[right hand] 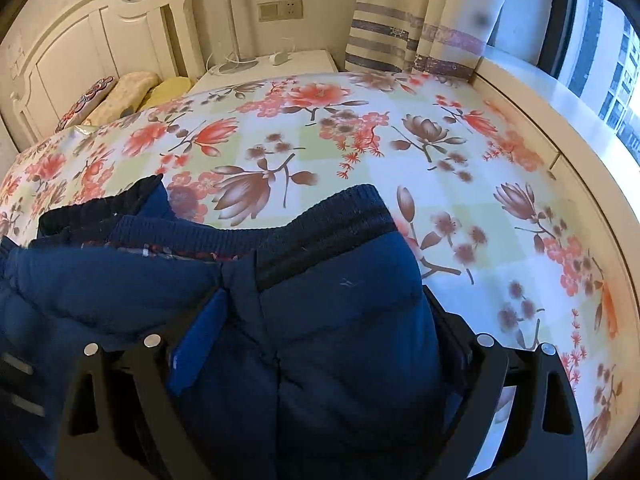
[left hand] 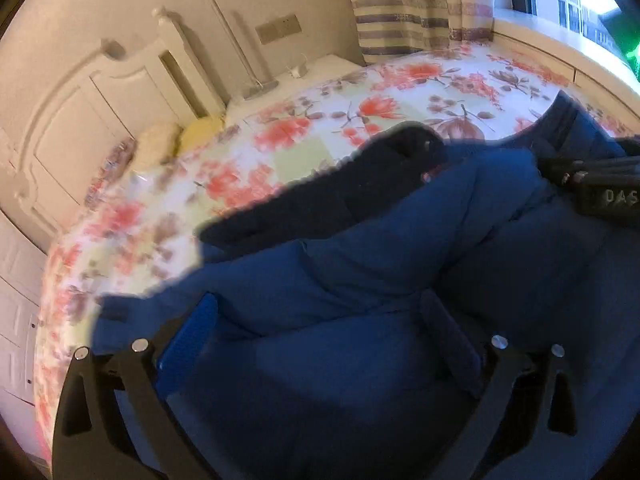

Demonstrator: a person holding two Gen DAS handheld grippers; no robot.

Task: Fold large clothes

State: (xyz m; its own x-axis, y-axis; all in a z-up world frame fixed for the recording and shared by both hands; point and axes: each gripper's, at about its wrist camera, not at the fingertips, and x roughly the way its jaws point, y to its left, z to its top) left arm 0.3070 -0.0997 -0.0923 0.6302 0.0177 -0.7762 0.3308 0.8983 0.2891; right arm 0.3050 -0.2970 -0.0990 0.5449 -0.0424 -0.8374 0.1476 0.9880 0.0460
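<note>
A padded dark blue jacket [left hand: 360, 264] with dark ribbed trim lies bunched on the flowered bed sheet [left hand: 304, 120]. My left gripper [left hand: 320, 328] hangs just above its bulky folds with the jaws wide apart and the blue pads [left hand: 188, 332] clear of each other. My right gripper [right hand: 320, 340] has its jaws wide apart around a thick part of the jacket [right hand: 344, 320] near the ribbed collar [right hand: 332, 216]; the cloth fills the gap. The right gripper's black body [left hand: 600, 192] shows at the right edge of the left wrist view.
The bed sheet [right hand: 440, 160] stretches away toward a white headboard [right hand: 80, 40] with pillows [right hand: 132, 92]. A white nightstand [right hand: 272, 64] with a lamp base and a cable stands beside it. A striped curtain [right hand: 392, 32] and a window ledge [right hand: 540, 92] run along the right.
</note>
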